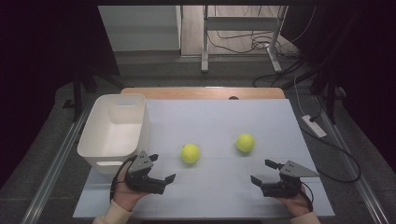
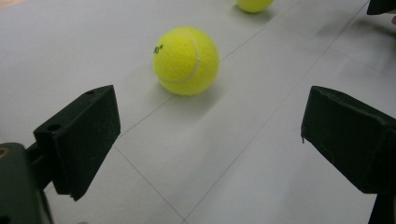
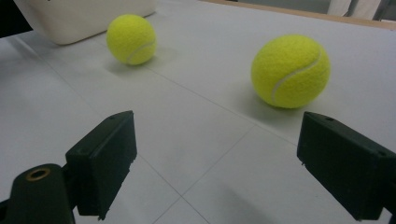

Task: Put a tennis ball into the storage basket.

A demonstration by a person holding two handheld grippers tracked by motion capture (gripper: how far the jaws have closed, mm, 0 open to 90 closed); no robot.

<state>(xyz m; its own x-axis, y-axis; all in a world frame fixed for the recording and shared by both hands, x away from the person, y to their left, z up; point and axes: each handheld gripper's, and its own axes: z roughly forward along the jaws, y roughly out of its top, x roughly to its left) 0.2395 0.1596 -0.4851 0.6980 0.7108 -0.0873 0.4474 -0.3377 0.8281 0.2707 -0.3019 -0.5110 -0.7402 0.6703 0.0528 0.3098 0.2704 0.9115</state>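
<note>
- Yellow felt marks the two things we work toward: the left tennis ball (image 1: 190, 153) and the right tennis ball (image 1: 245, 143), both resting free on the pale grey table mat (image 1: 215, 116), well apart from each other.
- White plastic bin (image 1: 114, 130) stands at the mat's left edge, open side up and with nothing in it; we judge it the likely place for the balls, since the left ball lies near its front corner.
- Our left gripper (image 1: 161, 169) lies low over the mat between the bin and the left ball, aimed toward that ball; its jaws are spread wide with nothing between them. In the left gripper view the ball (image 2: 186, 60) sits ahead of the jaws and left of their centre line, so we judge a small turn is needed before closing.
- Our right gripper (image 1: 263, 171) rests near the mat's front right, its jaws likewise spread and bare. In the right gripper view the nearer ball (image 3: 290, 71) lies ahead toward the right-hand jaw.
- Both hands grasp the gripper bodies from behind, forearms entering from the near edge, grey three-cornered plates uppermost.
- Neither ball is touched yet; we read this as the approach.
</note>
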